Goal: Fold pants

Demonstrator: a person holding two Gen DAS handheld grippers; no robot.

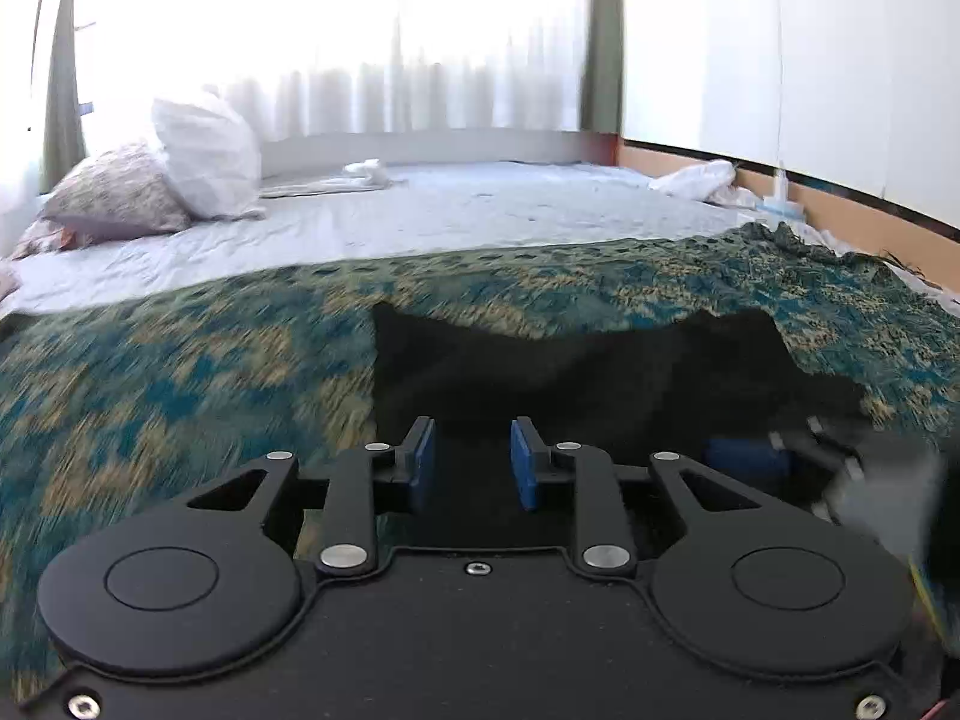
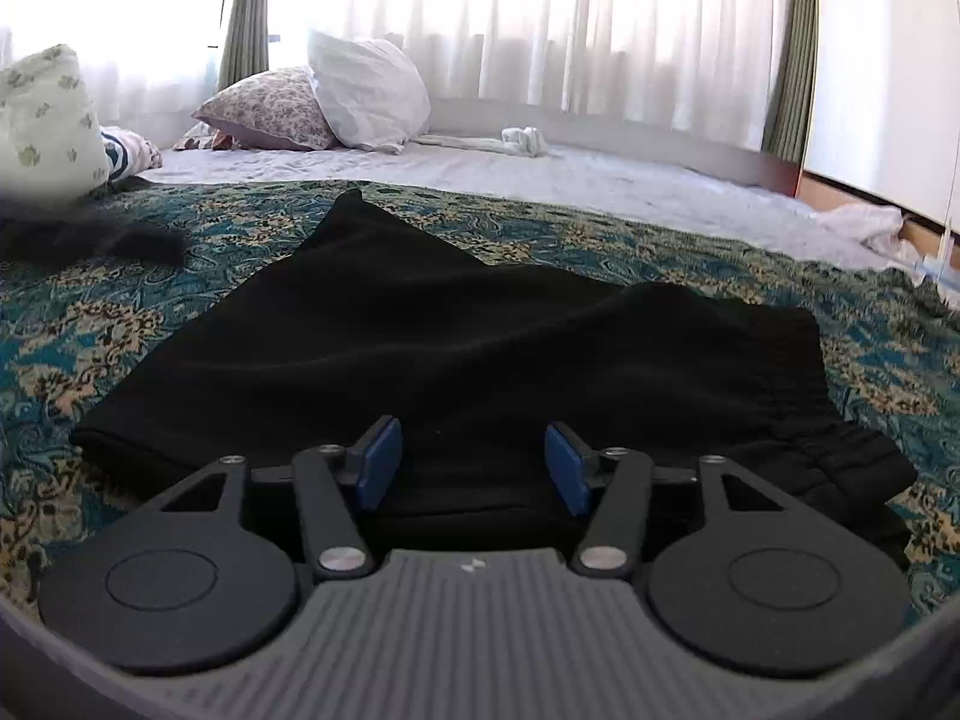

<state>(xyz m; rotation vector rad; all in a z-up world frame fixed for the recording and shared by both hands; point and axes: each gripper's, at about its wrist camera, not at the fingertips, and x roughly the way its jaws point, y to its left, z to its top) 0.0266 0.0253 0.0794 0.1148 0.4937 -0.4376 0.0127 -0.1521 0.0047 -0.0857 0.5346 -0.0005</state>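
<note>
Black pants (image 2: 456, 348) lie on a teal and tan patterned blanket (image 2: 150, 312) on the bed, one corner reaching far left, the elastic waistband (image 2: 840, 456) at the right. My right gripper (image 2: 474, 468) is open, its blue pads low over the near edge of the pants. In the left wrist view the pants (image 1: 570, 372) lie ahead; my left gripper (image 1: 474, 462) is open over their near edge with nothing between the pads. The other gripper (image 1: 780, 462) shows blurred at the right of that view.
A white sheet (image 2: 600, 180) covers the far bed. Pillows (image 2: 336, 96) lean at the far left. A second black garment (image 2: 90, 240) lies at the left. White cloths (image 2: 525, 141) lie near the curtained window. A wall (image 1: 780, 60) bounds the right side.
</note>
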